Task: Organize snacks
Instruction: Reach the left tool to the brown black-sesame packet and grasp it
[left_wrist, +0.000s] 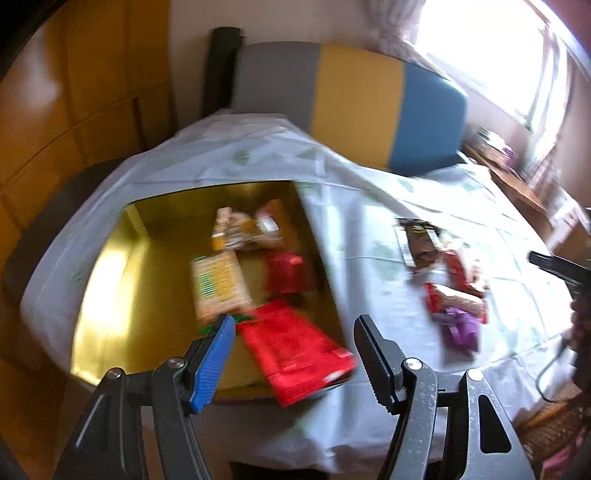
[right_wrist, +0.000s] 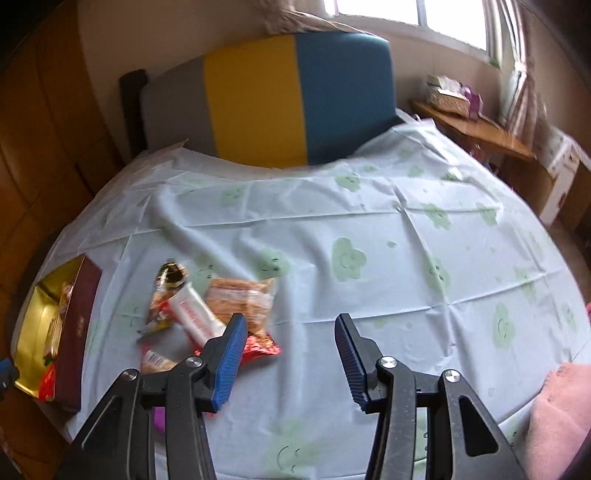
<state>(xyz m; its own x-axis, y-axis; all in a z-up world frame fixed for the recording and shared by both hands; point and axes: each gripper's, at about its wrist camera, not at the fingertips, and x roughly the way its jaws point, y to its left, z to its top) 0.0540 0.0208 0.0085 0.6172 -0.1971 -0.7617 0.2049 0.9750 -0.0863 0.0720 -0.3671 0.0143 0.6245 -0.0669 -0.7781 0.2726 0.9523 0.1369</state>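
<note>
Seen from the left wrist, the left claw (left_wrist: 295, 350) hangs released and empty over the near edge of the gold-lined box (left_wrist: 107, 280), where a red snack packet (left_wrist: 295, 350) lies directly below it, one corner over the near rim. From the right wrist, the right claw (right_wrist: 291, 354), also released and empty, sits just beside the loose snack pile (right_wrist: 218, 314), which lies to its left toward the counter's (right_wrist: 369, 229) left edge, closer to this claw.

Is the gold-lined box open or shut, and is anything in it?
Open: the gold-lined box shows its interior, with several snack packets inside it.
</note>
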